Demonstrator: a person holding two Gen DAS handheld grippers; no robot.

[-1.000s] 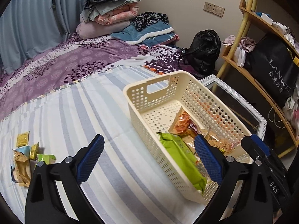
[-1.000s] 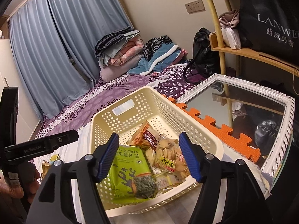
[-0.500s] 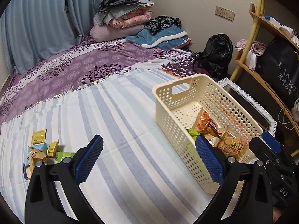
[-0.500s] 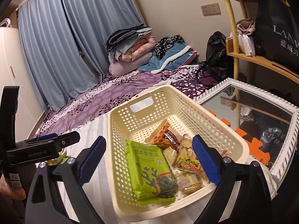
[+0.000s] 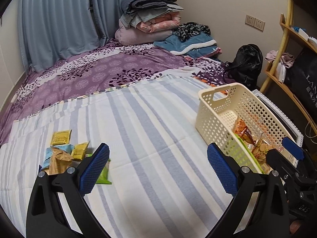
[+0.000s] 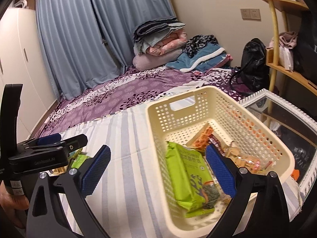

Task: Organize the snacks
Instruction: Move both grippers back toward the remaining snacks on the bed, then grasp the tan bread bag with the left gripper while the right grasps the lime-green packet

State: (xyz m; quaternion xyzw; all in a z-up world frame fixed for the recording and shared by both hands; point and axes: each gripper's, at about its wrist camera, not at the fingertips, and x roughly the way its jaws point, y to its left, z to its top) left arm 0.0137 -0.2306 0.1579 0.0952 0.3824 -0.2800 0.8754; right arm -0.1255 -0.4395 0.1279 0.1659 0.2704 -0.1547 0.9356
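Snacks lie in two places: a seaweed packet (image 6: 190, 180) in the cream basket (image 6: 198, 107), between the right tool's (image 6: 158, 172) wide-spread, empty jaws, its long axis along the basket, pointing away; loose sachets (image 5: 61, 152) just left of the left tool (image 5: 158, 166), also released, above the striped bed sheet (image 5: 148, 138).

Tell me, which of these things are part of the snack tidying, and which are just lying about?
Part of the job:
- cream basket
- green seaweed pack in the basket
- biscuit packets in the basket
- loose snack packets on the striped sheet

Just lying about:
- folded blankets
- black backpack
- framed mirror
- wooden shelf
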